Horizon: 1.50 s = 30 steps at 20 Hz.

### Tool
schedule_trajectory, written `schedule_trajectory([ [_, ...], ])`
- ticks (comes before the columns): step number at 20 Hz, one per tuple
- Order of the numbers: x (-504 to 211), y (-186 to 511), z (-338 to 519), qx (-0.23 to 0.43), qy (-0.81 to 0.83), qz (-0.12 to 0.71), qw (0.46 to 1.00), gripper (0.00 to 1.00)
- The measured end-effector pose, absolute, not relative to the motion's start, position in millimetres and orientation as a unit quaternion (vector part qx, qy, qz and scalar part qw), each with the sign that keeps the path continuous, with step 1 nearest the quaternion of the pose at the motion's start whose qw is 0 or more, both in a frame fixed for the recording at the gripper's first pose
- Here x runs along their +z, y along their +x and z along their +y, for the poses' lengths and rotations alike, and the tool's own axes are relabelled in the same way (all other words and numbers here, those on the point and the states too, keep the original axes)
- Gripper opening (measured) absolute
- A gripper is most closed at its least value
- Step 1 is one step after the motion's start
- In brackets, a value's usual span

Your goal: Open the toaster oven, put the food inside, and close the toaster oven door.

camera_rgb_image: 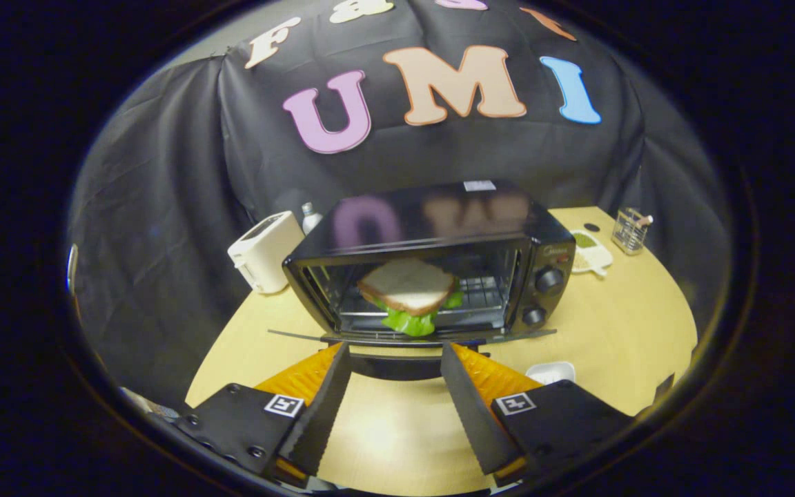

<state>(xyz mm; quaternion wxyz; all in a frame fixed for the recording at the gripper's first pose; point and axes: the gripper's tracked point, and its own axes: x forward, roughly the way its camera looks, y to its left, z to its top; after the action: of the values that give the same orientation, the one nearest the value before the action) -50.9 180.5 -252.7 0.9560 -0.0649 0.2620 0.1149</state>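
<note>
A black toaster oven (439,228) stands open on the wooden table (618,324). Its door (508,336) is folded down flat toward me, and the dark door handle (394,369) curves between my fingertips. A sandwich (408,284) of white bread with green lettuce hanging below sits in the oven's mouth on the wire rack (480,293), tilted a little. My gripper (395,348) is open just in front of the lowered door, a short way back from the sandwich. Nothing is between the orange-and-black fingers (321,393).
A white pop-up toaster (263,252) and a small bottle (310,217) stand left of the oven. Right of it are a white board with green on it (587,252) and a clear glass holder (629,231). A small white dish (551,371) lies by my right finger.
</note>
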Motion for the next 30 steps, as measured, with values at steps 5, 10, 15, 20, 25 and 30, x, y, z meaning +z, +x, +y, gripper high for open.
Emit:
schedule_trajectory([
  [5, -232.1, -13.4, 192.2, 0.124, -0.084, 0.217, 0.965, 0.86],
  [10, -224.7, 17.5, 199.5, 0.124, -0.080, 0.197, 0.969, 0.86],
  [15, -224.1, 36.3, 194.6, 0.119, -0.107, 0.182, 0.970, 0.86],
  [20, -225.2, 41.7, 194.7, 0.124, -0.085, 0.188, 0.971, 0.86],
  [25, -218.7, 35.8, 193.1, 0.131, -0.034, 0.212, 0.968, 0.87],
  [30, -190.8, 27.2, 168.6, 0.108, -0.009, 0.201, 0.974, 0.88],
])
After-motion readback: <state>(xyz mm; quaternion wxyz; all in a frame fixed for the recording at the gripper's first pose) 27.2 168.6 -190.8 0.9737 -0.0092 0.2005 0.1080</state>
